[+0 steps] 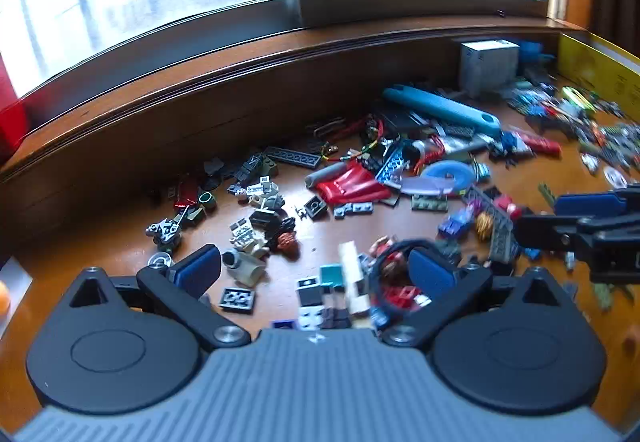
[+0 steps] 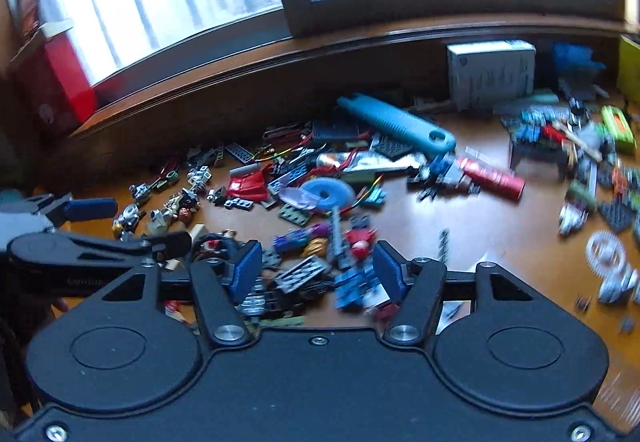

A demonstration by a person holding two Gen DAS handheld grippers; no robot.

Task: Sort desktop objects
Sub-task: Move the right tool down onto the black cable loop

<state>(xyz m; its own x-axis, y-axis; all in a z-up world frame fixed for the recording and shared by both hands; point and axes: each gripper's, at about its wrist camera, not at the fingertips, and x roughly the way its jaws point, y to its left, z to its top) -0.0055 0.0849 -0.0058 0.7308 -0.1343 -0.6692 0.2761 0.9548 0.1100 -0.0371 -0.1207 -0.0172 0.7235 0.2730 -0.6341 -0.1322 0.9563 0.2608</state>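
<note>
Grippers both tilt downward over the brown wooden bench (image 1: 360,226), side by side. The left gripper (image 1: 316,274) has its jaws spread wide above small plastic bricks (image 1: 320,294), pinching nothing. The right gripper (image 2: 316,270) has its jaws half spread over a scattered pile of bricks, empty too. A long teal plastic tool (image 2: 396,121) lies farther back, near the white cardboard box (image 2: 492,73).
</note>
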